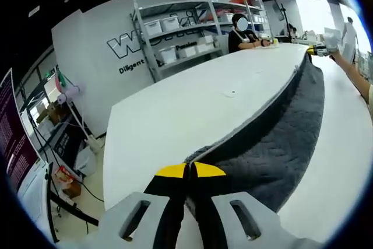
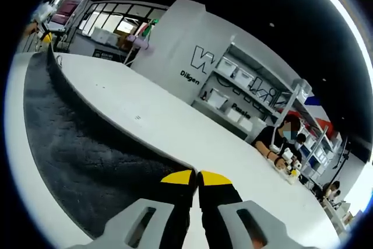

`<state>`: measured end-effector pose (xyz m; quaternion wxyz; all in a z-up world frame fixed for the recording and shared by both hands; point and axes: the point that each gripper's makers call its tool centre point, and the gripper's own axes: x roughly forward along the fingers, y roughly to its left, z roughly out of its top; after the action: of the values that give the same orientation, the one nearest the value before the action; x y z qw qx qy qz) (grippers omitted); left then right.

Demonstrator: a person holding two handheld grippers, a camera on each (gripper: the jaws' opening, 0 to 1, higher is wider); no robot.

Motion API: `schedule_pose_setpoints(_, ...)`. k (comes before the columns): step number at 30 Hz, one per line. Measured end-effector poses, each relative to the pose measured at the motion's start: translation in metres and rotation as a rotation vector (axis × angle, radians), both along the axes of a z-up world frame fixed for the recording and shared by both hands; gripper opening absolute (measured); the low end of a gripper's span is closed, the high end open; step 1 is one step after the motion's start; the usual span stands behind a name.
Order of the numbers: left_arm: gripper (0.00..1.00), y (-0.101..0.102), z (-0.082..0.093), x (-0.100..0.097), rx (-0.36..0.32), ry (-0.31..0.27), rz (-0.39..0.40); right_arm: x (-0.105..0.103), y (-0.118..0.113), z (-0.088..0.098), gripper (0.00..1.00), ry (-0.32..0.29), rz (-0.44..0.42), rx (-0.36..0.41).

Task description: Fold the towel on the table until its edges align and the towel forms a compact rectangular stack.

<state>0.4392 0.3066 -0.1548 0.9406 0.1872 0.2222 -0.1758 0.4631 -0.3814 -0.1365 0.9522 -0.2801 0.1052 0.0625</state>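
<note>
Left gripper view: towel (image 1: 280, 138) at claw (image 1: 190, 171).

Long white table (image 1: 175, 109); dark grey towel (image 1: 280, 138) stretched lengthwise on it.

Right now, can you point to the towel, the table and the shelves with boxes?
towel (image 1: 280, 138): left gripper view, on its dark grey middle.
table (image 1: 186, 109): left gripper view, on the bare white top.
shelves (image 1: 175, 30): left gripper view, on the boxes by the wall.
</note>
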Motion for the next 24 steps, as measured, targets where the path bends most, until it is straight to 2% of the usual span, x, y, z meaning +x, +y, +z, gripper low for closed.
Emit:
schedule_pose_setpoints(6,0.02,0.003,-0.016,0.006,0.013,0.034,0.015,0.007,0.003,-0.015,0.0,0.008,0.002,-0.038)
schedule_pose_setpoints(10,0.02,0.002,-0.025,0.011,0.039,0.022,0.023,0.01,0.006,-0.028,0.0,0.029,0.005,-0.097)
schedule_pose_setpoints(17,0.05,0.003,-0.04,0.014,0.056,0.018,0.039,0.008,0.007,-0.042,0.01,0.065,0.008,-0.117)
schedule_pose_setpoints(20,0.15,0.005,-0.045,0.012,0.054,0.026,0.056,0.006,0.007,-0.047,0.06,0.082,0.004,-0.118)
schedule_pose_setpoints(21,0.22,0.007,-0.046,0.011,0.052,0.029,0.066,0.005,0.007,-0.049,0.09,0.092,0.002,-0.117)
schedule_pose_setpoints(24,0.39,0.013,-0.047,0.01,0.031,0.024,0.111,0.001,0.005,-0.056,0.23,0.113,-0.006,-0.133)
